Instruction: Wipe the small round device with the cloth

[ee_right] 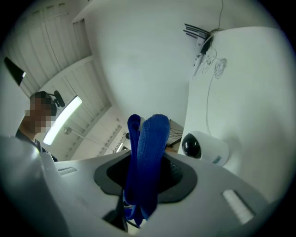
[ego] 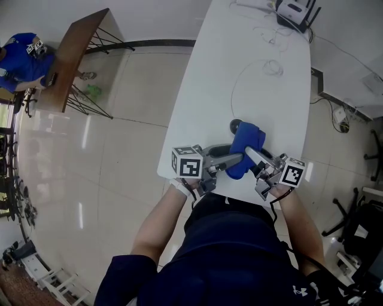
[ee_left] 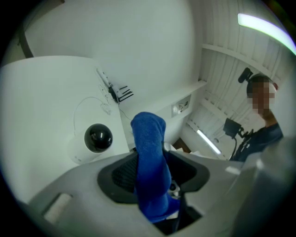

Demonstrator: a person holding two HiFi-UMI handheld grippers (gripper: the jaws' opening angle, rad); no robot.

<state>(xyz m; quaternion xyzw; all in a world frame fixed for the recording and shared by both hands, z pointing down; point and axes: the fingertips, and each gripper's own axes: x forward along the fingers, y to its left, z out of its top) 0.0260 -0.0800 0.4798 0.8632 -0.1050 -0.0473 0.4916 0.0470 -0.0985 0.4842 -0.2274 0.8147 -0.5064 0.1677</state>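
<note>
Left claw [ee_left: 149,172] and right claw [ee_right: 144,178] both clamp cloth [ego: 245,145], lower centre of head view; device [ego: 236,126] on table [ego: 251,72] just above cloth's top-left edge, about equally near both claws

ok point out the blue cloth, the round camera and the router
blue cloth [ego: 246,140], head view, its upper fold
round camera [ee_left: 98,138], left gripper view, dark lens dome
router [ego: 290,10], head view, its white body

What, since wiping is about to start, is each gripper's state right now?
Left gripper: closed on the blue cloth.
Right gripper: closed on the same blue cloth.
</note>
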